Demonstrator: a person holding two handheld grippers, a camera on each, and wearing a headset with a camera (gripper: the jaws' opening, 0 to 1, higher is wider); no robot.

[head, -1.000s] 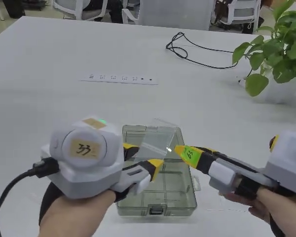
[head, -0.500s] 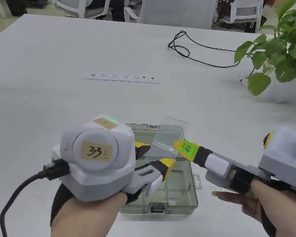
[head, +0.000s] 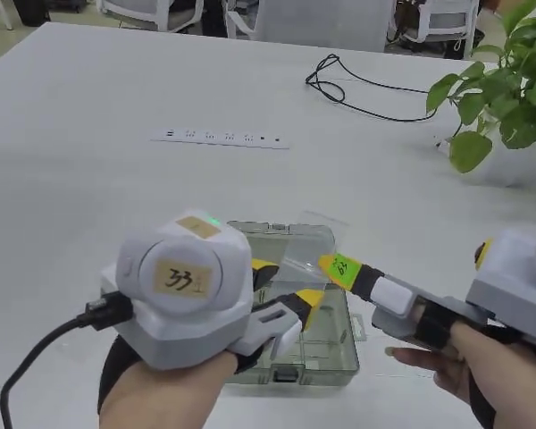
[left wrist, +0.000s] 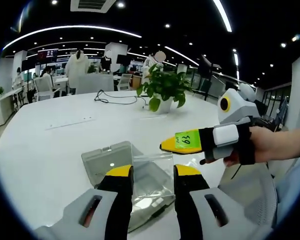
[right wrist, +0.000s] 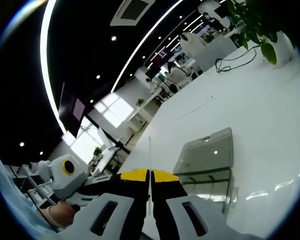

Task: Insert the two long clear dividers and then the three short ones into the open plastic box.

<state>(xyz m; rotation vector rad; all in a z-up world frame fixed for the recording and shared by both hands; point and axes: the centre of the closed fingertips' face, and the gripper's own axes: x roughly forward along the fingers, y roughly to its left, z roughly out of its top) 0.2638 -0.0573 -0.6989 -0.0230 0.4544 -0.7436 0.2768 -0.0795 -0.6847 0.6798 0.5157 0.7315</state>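
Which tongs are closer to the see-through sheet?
Right. The right tongs are shut on the clear divider, holding it above the open box. The left tongs are open just beside the divider; I cannot tell if they touch.

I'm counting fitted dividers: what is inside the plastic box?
The right tool holds a clear divider over the plastic box, whose right half looks bare. The left tool hides its left half.
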